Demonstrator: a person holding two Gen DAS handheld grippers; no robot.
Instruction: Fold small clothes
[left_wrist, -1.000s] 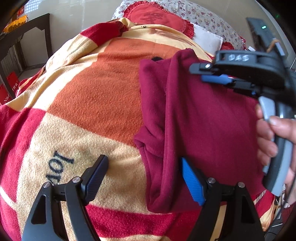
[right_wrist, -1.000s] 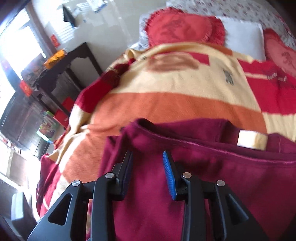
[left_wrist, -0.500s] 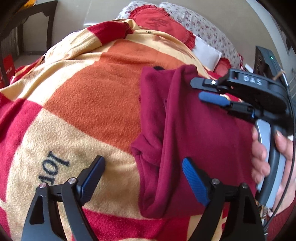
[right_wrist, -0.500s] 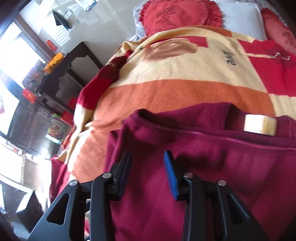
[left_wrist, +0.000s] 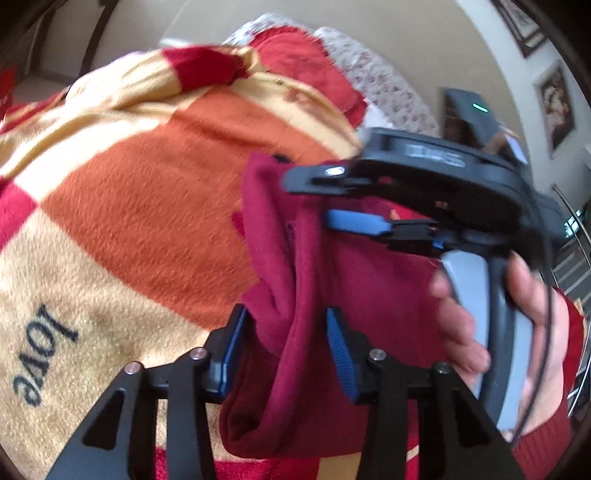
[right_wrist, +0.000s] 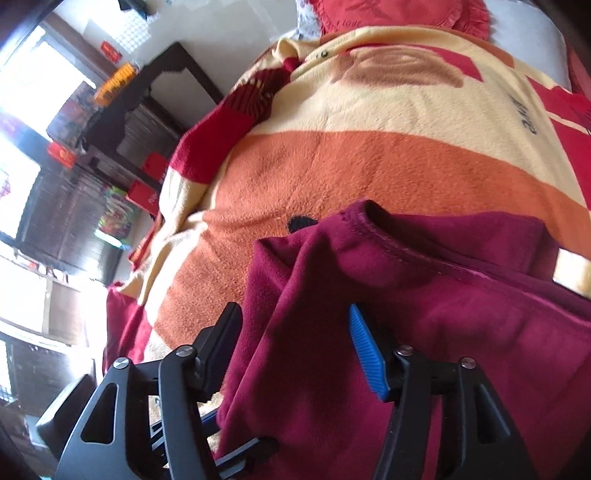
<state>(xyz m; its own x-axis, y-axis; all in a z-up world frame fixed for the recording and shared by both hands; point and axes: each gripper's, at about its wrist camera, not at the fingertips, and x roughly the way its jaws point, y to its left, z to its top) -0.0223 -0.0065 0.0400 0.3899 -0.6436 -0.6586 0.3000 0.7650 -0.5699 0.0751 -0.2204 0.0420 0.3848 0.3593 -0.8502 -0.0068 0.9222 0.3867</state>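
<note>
Left wrist view is taking in the whole checked blanket (left_wrist: 140, 206), orange, cream and red, with the word "love" woven near its lower left, and it is the only view showing the right gripper (left_wrist: 321, 201) from outside, gripped in the person's right hand (left_wrist: 491, 317). Right wrist view is instead showing the dark side table (right_wrist: 122, 110) by the bright window, and a pale label (right_wrist: 572, 271) sewn on the garment.

The maroon garment (left_wrist: 351, 288) is lying on the blanket, bunched and partly lifted, its long axis running away from the left wrist camera toward the pillows (left_wrist: 373, 81). It is looking soft and fleecy, with a stitched hem (right_wrist: 384, 240) curling over at the far edge.

The left gripper (left_wrist: 286, 347) is sitting with its jaws around a vertical fold of the cloth, narrowly apart, the pads pressing its sides. The right gripper's jaws are standing apart, cloth lying between them, the blue pad (right_wrist: 369, 354) resting on the fabric.
</note>
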